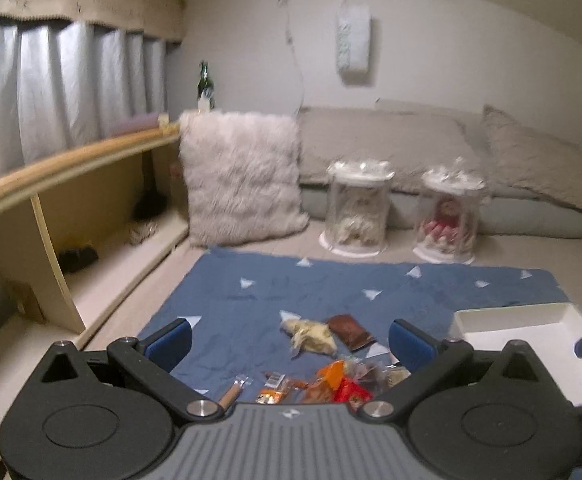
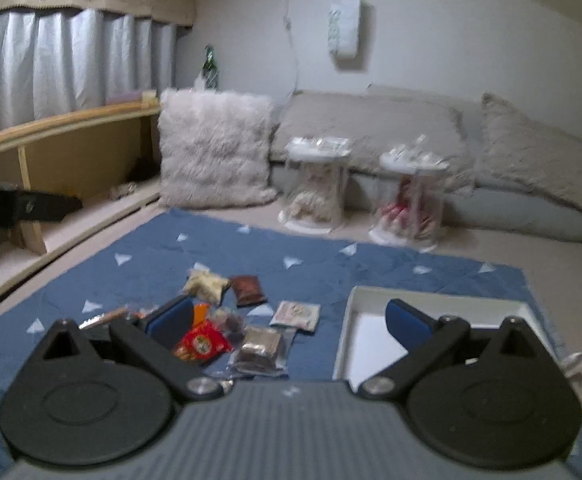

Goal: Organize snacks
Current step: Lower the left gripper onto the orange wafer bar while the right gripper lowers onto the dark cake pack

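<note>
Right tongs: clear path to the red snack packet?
Probably yes. The right tongs are open and empty, the red snack packet lies uncovered on the blue mat just ahead, beside the left fingertip.

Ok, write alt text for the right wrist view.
An open right hand-held gripper hovers over snack packets scattered on a blue mat, with an empty white tray to their right. Behind stand a fluffy cushion and two clear jars.

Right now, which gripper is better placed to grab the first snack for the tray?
Right gripper, probably. Open, it hangs between the red packet and the white tray. The left gripper, also open, has the snacks ahead but the tray off to its right.
</note>
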`<state>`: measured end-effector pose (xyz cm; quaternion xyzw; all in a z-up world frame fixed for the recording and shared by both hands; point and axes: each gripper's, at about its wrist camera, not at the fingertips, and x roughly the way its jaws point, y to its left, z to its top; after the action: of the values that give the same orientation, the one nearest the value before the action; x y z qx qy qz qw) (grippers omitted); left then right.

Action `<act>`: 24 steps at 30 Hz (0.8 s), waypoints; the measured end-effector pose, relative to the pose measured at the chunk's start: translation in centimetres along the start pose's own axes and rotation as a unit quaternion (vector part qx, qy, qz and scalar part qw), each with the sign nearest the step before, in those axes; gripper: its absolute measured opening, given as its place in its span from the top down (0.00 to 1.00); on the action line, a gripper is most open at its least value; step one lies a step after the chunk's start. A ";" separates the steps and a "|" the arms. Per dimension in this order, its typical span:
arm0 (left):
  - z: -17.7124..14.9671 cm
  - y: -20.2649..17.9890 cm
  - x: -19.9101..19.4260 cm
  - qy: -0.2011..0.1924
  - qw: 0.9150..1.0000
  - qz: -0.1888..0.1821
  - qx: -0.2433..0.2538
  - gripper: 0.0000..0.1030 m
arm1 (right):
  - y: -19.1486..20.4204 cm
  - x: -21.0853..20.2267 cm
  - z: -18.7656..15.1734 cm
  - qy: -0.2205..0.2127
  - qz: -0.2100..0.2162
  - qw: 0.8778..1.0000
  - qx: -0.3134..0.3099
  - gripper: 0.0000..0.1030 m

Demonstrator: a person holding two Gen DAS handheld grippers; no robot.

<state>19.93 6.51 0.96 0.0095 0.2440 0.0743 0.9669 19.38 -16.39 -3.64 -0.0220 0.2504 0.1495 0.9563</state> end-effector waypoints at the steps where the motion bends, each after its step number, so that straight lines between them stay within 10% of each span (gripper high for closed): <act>1: -0.1 0.2 1.1 0.008 1.000 0.002 0.005 0.00 | 0.0 1.1 -0.2 0.006 0.007 1.000 0.002 0.00; 17: -2.7 4.1 15.3 0.162 0.986 -0.026 0.039 0.01 | 1.5 13.5 -4.3 0.168 0.094 0.981 -0.017 0.01; 24: -4.0 4.5 18.0 0.214 0.974 -0.061 0.048 0.28 | 2.0 16.8 -5.0 0.242 0.143 0.960 0.019 0.18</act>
<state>33.12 13.54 -10.76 0.0244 0.4487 0.0039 0.8934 30.35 -10.46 -16.09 -0.0036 0.4774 0.2701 0.8362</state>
